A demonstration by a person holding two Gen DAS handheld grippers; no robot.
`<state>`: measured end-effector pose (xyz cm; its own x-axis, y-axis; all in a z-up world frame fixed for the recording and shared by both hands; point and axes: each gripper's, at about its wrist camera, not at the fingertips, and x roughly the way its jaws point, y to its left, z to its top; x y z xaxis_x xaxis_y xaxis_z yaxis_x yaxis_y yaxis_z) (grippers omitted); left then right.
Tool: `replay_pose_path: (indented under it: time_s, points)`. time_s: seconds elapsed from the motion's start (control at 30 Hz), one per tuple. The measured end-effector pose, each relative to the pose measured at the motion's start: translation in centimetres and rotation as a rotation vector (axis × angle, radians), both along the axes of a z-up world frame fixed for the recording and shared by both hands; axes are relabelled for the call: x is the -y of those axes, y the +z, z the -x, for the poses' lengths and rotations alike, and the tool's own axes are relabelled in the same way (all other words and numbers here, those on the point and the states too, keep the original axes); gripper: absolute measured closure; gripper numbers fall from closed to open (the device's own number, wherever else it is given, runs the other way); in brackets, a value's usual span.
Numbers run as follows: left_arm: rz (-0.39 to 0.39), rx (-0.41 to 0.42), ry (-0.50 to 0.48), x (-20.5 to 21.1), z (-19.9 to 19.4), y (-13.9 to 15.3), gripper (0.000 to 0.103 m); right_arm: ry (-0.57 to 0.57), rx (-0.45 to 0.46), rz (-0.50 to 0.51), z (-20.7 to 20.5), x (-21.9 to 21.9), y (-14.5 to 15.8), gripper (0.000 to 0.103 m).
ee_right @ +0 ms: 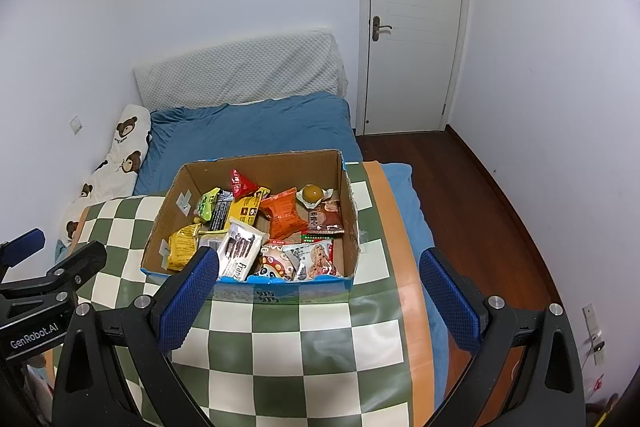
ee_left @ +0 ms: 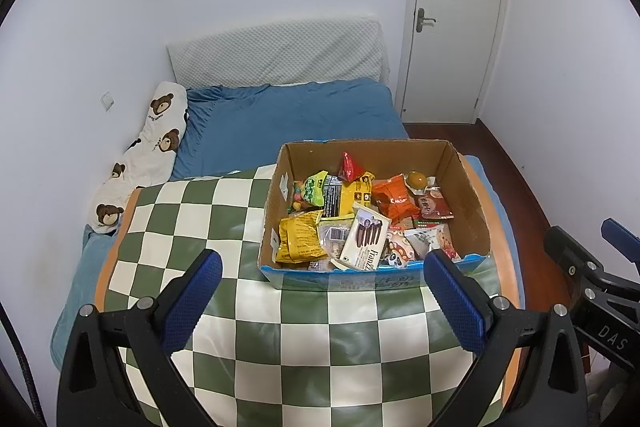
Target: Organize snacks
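Observation:
An open cardboard box (ee_left: 468, 195) (ee_right: 168, 211) stands on the green and white checkered table (ee_left: 280, 347) (ee_right: 304, 347). It holds several snack packs: a yellow bag (ee_left: 298, 241) (ee_right: 182, 247), a white Franzzi biscuit pack (ee_left: 366, 241) (ee_right: 240, 253), an orange pack (ee_left: 392, 199) (ee_right: 282, 213), a red pack (ee_left: 350, 167) (ee_right: 242, 183) and a round yellow jelly cup (ee_left: 416, 179) (ee_right: 313, 193). My left gripper (ee_left: 322, 301) is open and empty, short of the box's near wall. My right gripper (ee_right: 318, 299) is open and empty, also short of the box.
A bed with a blue sheet (ee_left: 288, 119) (ee_right: 248, 131), a bear-print pillow (ee_left: 148, 151) and a white headboard pad (ee_left: 276, 53) lies behind the table. A white door (ee_left: 456, 15) (ee_right: 414, 19) and dark wood floor (ee_right: 480, 195) are at the right.

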<state>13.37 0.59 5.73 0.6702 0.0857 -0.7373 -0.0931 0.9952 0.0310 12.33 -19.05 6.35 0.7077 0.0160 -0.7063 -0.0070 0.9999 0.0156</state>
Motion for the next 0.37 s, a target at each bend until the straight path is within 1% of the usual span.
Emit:
replay_pose_path:
  time_s: [0.37]
  points:
    - [0.0,0.012,0.002,-0.1,0.35,0.21,0.0,-0.001,0.001,0.003,0.13,-0.02,-0.03,0.001]
